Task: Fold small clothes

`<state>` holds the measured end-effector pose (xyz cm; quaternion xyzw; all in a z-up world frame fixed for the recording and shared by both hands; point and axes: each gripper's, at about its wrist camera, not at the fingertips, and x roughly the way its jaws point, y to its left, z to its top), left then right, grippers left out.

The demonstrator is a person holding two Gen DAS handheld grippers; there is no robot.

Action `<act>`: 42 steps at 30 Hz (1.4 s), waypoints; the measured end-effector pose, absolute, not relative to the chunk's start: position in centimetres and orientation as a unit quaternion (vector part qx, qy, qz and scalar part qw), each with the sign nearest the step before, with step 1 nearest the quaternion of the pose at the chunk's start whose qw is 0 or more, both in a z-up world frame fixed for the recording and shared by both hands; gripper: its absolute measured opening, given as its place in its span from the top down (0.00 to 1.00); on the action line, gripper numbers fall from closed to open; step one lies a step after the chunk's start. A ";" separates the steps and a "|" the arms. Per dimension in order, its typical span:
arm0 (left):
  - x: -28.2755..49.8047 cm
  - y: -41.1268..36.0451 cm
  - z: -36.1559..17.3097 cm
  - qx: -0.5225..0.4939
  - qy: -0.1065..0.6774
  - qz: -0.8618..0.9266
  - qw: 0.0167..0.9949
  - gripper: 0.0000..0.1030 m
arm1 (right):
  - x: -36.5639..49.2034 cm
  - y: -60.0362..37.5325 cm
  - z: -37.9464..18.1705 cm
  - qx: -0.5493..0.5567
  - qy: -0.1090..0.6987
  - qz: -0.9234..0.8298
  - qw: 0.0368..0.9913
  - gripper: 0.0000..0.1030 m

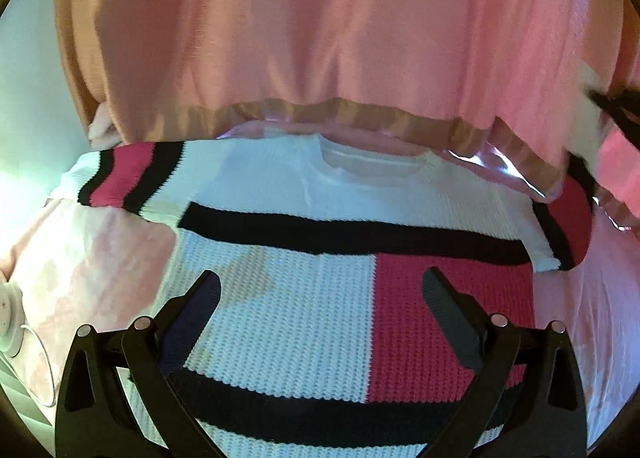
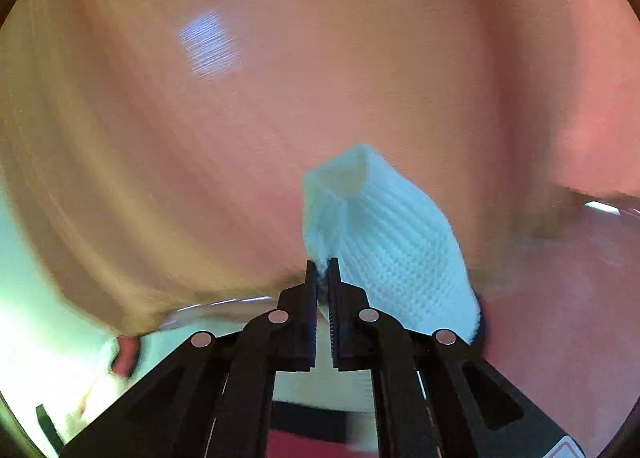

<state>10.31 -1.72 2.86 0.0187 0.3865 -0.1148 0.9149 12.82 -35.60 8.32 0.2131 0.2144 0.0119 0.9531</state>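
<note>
A knit sweater [image 1: 304,282] lies spread out flat on a pink bed cover [image 1: 592,298]. The sweater is white with thick black lines and big pink-red blocks. Its round neck hole points away from the left camera, toward a big pink pillow or cushion [image 1: 320,37] that stands behind it. One sleeve [image 1: 124,181] sticks out to the side in the left wrist view, with black and pink-red stripes on it. The other sleeve [image 1: 560,225] is on the far right side and bends up off the bed.

The left tongs [image 1: 320,290] are wide open. They hang over the middle of the sweater and hold nothing. I cannot tell if their tips touch the knit.

The right tongs [image 2: 322,270] are closed tight. They pinch a bit of the white knit cuff [image 2: 376,225] of the sleeve. The cuff stands up in front of the tongs, with its open end on top. Behind it the right wrist view is blurry and mostly pink.

At the left edge of the left wrist view there is a small white thing with a white cord [image 1: 40,354], beside the bed cover.
</note>
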 end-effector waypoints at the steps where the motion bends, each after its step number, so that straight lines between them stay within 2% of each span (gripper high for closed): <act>1: 10.5 -1.2 3.0 0.013 0.386 -0.113 0.915 0.05 | 14.5 -32.5 8.6 0.195 0.222 0.034 0.955 0.95; 4: 10.9 0.3 3.3 0.002 0.379 -0.101 0.920 0.05 | 19.7 -22.0 7.0 0.140 0.271 0.101 0.947 0.94; 5: 11.1 0.8 3.3 0.001 0.377 -0.098 0.921 0.05 | 20.6 -19.7 6.1 0.132 0.289 0.116 0.941 0.88; 6: 11.5 1.3 3.3 -0.002 0.377 -0.092 0.922 0.05 | 22.0 -16.7 4.3 0.121 0.321 0.137 0.929 0.87; 9: 12.8 2.9 2.9 -0.011 0.386 -0.082 0.919 0.05 | 22.6 -13.3 1.4 0.084 0.346 0.143 0.923 0.87; 10: 13.3 3.4 2.7 -0.015 0.390 -0.084 0.917 0.05 | 21.7 -13.6 1.6 0.075 0.340 0.140 0.927 0.82; 11: 13.8 3.8 2.6 -0.019 0.393 -0.086 0.915 0.05 | 21.1 -14.6 1.9 0.069 0.333 0.132 0.931 0.66; 13: 15.0 4.5 2.1 -0.028 0.395 -0.087 0.914 0.05 | 17.9 -17.7 2.6 0.059 0.314 0.088 0.943 0.41; 14: 15.6 4.6 1.8 -0.030 0.396 -0.091 0.913 0.05 | 17.1 -19.9 2.2 0.051 0.310 0.063 0.947 0.38; 17: 18.3 4.4 -0.3 -0.024 0.414 -0.084 0.906 0.05 | 13.4 -25.2 0.6 0.019 0.335 -0.025 0.942 0.37; 20: 20.9 3.5 -3.0 -0.071 0.459 -0.099 0.880 0.05 | 8.9 -30.6 -3.5 0.036 0.386 -0.077 0.919 0.36; 24: 23.6 2.0 -6.4 -0.115 0.505 -0.105 0.849 0.05 | 8.9 -34.0 -7.8 0.078 0.434 -0.090 0.893 0.36; 27: 24.6 1.8 -8.0 -0.137 0.513 -0.080 0.844 0.14 | 10.4 -33.4 -9.8 0.073 0.444 -0.078 0.890 0.36; 29: 24.9 1.7 -7.7 -0.139 0.496 -0.072 0.854 0.36 | 11.5 -32.9 -10.5 0.071 0.443 -0.074 0.891 0.39; 30: 25.3 1.6 -7.6 -0.139 0.493 -0.088 0.854 0.62 | 12.1 -32.9 -10.4 0.077 0.438 -0.072 0.893 0.43; 31: 25.5 1.5 -7.6 -0.140 0.495 -0.096 0.852 0.77 | 12.2 -33.0 -10.4 0.083 0.435 -0.068 0.894 0.59; 32: 25.7 1.5 -7.7 -0.142 0.494 -0.098 0.852 0.83 | 12.7 -33.1 -10.5 0.085 0.438 -0.070 0.892 0.85; 33: 25.8 1.6 -7.7 -0.141 0.492 -0.097 0.854 0.92 | 12.9 -33.5 -10.2 0.092 0.439 -0.075 0.891 0.87; 38: 26.4 1.9 -7.7 -0.131 0.485 -0.101 0.859 0.94 | 10.0 -37.5 -7.3 0.109 0.386 -0.116 0.909 0.90; 42: 27.1 1.6 -8.2 -0.121 0.486 -0.114 0.858 0.94 | 9.8 -39.6 -11.5 0.109 0.446 -0.135 0.878 0.90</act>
